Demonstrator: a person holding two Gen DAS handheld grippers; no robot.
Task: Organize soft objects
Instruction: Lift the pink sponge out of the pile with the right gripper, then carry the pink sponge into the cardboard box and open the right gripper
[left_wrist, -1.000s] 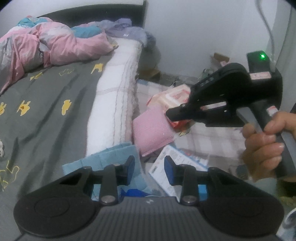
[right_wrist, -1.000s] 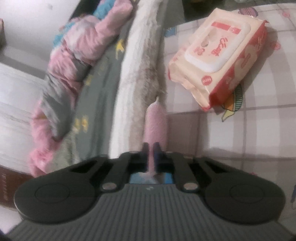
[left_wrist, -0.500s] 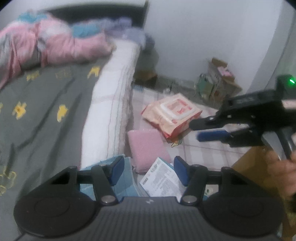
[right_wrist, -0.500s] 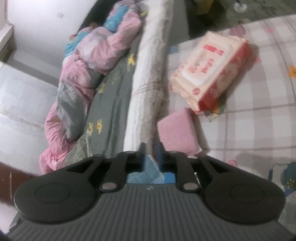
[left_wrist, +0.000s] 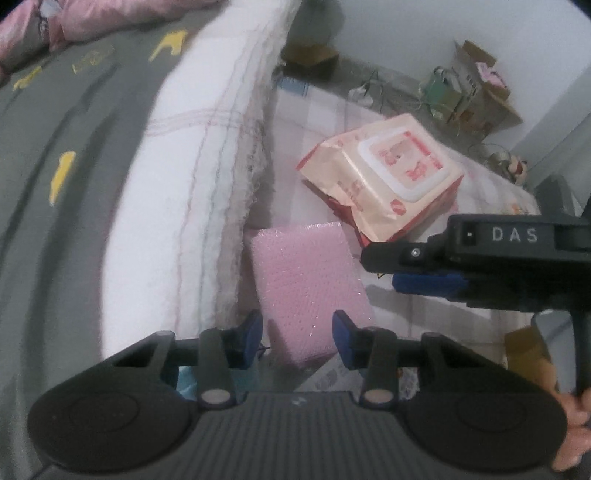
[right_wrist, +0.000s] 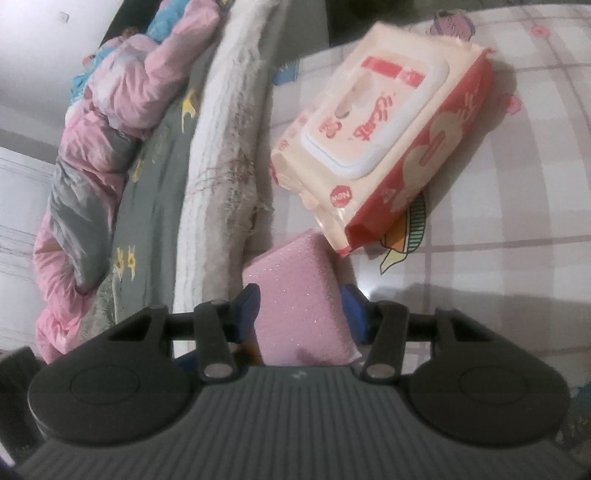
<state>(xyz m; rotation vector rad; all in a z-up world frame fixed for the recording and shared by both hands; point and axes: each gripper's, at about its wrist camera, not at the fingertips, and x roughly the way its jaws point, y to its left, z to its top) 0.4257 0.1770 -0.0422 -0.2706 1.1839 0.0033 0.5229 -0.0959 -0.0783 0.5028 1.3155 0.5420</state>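
Note:
A pink textured pad (left_wrist: 310, 280) lies flat on the checked floor mat (left_wrist: 424, 317), against the bed's side. My left gripper (left_wrist: 297, 332) hovers over the pad's near end. Its jaws are closing, the pad shows between them, and the pads are not pressing on it. My right gripper (left_wrist: 380, 271) reaches in from the right, beside the pad's far corner. In the right wrist view the right gripper (right_wrist: 301, 308) straddles the pad (right_wrist: 295, 306). Its jaws are opening and grip nothing. A pack of wet wipes (left_wrist: 384, 177) lies just beyond the pad.
The bed (left_wrist: 55, 229), with a grey sheet and a white fluffy edge (left_wrist: 173, 206), fills the left. A pink quilt (right_wrist: 110, 122) lies on it. Cardboard boxes (left_wrist: 476, 85) stand by the far wall. A printed leaflet (left_wrist: 328, 376) and a blue cloth (left_wrist: 184, 380) lie under my left gripper.
My right gripper let go of the pink pad, which now lies flat on the mat, and its jaws have spread. My left gripper moved forward and down over the pad.

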